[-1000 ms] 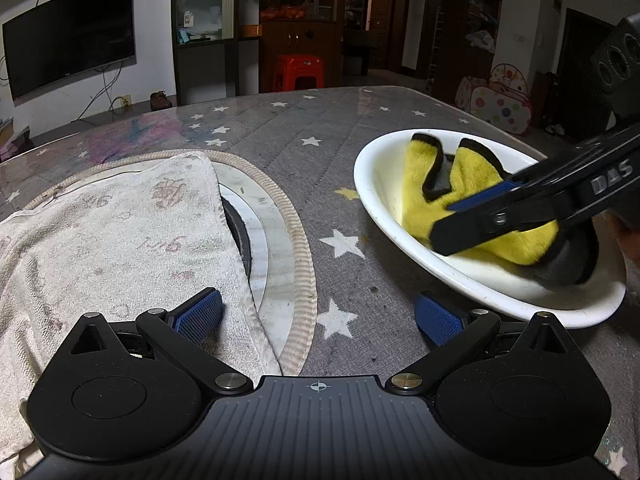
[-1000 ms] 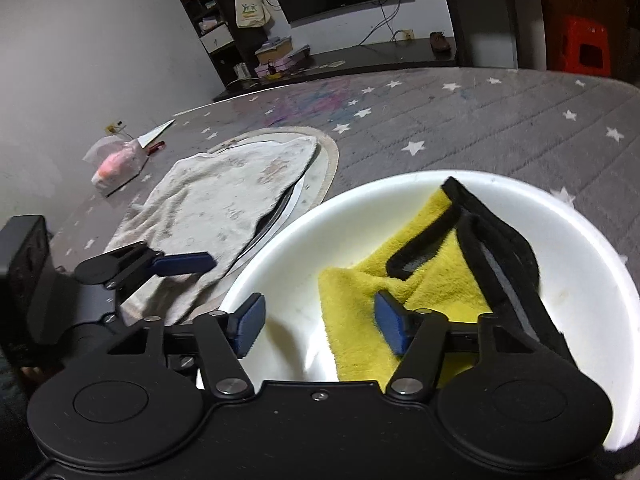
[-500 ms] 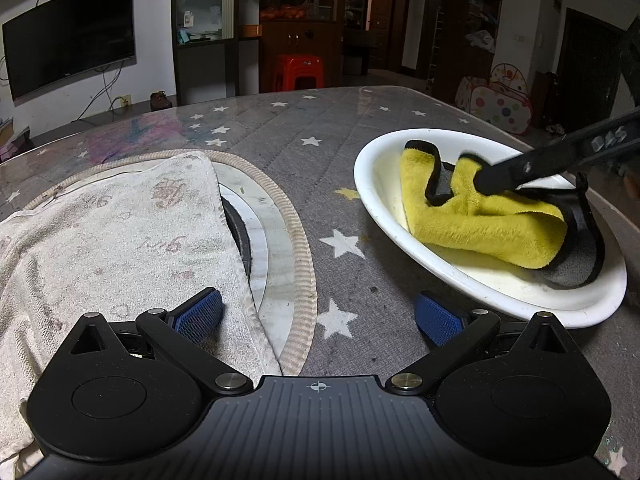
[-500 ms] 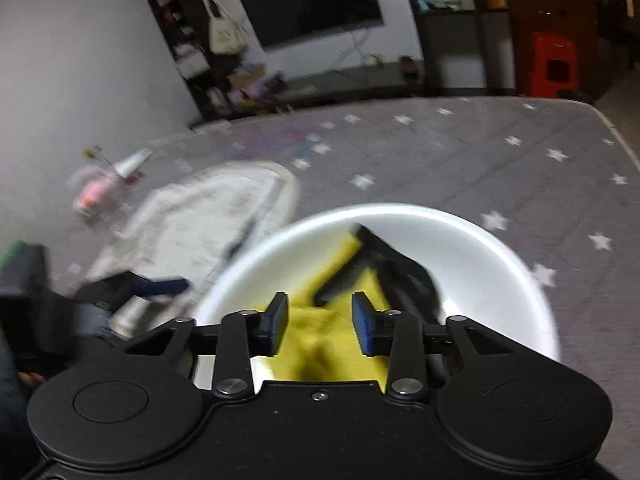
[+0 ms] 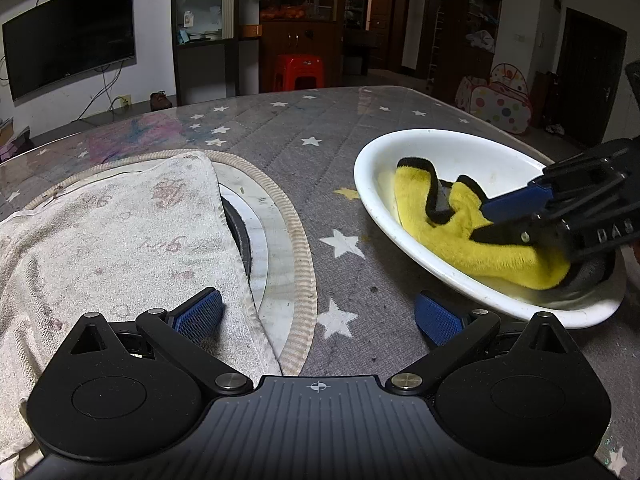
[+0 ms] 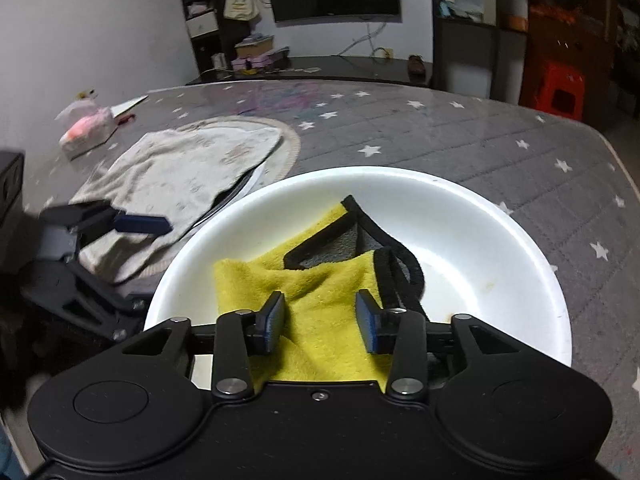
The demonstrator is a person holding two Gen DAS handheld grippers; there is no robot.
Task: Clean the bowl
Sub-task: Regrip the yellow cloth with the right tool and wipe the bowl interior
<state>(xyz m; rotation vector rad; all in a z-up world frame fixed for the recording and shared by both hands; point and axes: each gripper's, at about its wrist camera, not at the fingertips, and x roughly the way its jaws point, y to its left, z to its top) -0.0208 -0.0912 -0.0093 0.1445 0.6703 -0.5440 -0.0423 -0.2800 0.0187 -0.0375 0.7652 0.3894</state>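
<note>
one table (image 5: 400,128), covered in grey quilted fabric with white stars, carries everything you are working on. on it lies one round mat (image 5: 298,248) with a beige woven border, and one off-white towel (image 5: 112,240) is spread over most of that mat. one white bowl (image 6: 460,200) stands on the star cloth just beside the mat's edge; this is the item to be cleaned. inside it lies one yellow cloth (image 6: 320,320) with black trim and a grey underside, bunched in the near half of the bowl. a few brownish marks show on the bare inner wall of the bowl, to the right of the cloth. one pink-and-white packet (image 6: 86,130) sits far off near the table's edge.

two grippers counted. your right gripper (image 6: 322,322) is down in the bowl, its two blue pads parted to a middling gap with a raised fold of the yellow cloth between them; the pads stand on either side of the fold, and i cannot tell whether they press it. your left gripper (image 5: 318,314) is low over the table, jaws spread wide and holding nothing: one pad over the towel's edge, the other just beside the bowl's near rim.
</note>
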